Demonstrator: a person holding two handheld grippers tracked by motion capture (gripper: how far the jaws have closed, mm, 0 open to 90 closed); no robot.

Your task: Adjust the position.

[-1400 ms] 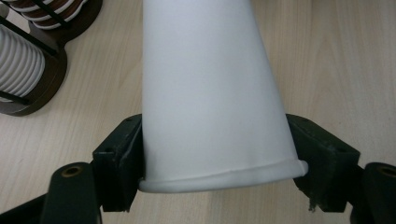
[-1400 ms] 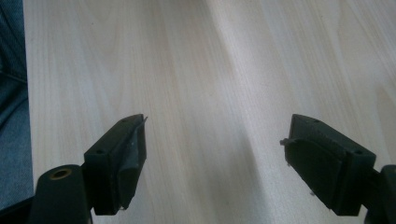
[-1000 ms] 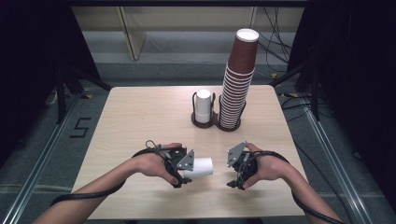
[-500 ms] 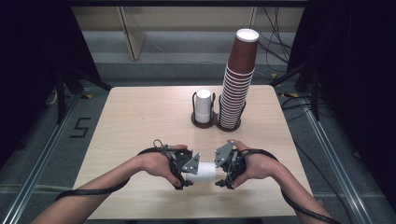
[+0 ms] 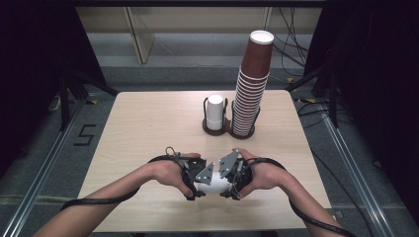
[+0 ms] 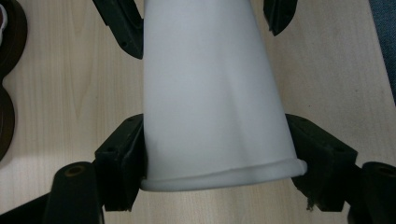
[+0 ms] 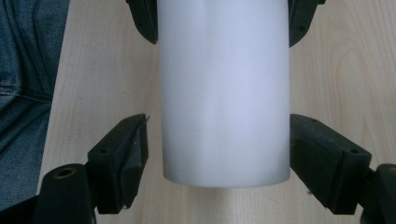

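We are holding a white paper cup [image 5: 213,183] on its side, low over the near middle of the wooden table [image 5: 148,123], between both grippers. Our left gripper [image 5: 196,177] is clamping the cup at its rim end; in the left gripper view the jaws are pressing on both sides of the white paper cup [image 6: 212,93] just above the rolled rim. Our right gripper [image 5: 228,178] is sitting at the cup's base end, and its jaws have just been closing with the cup between them. In the right gripper view the right-hand jaw is sitting at the wall of the white paper cup [image 7: 224,93], while a thin gap is showing at the left-hand jaw, so we are reading it as not yet gripping.

Both hands are working close to the table's near edge, forearms coming in from the bottom. Bare wood is lying open to the left and right of the hands and across the middle, up to the black two-ring holder [image 5: 228,129] near the far edge. The holder is carrying one upturned white cup [image 5: 215,112] in its left ring and a tall brown cup stack [image 5: 249,89] in its right ring, well apart from our grippers. The stack is rising well above the far edge
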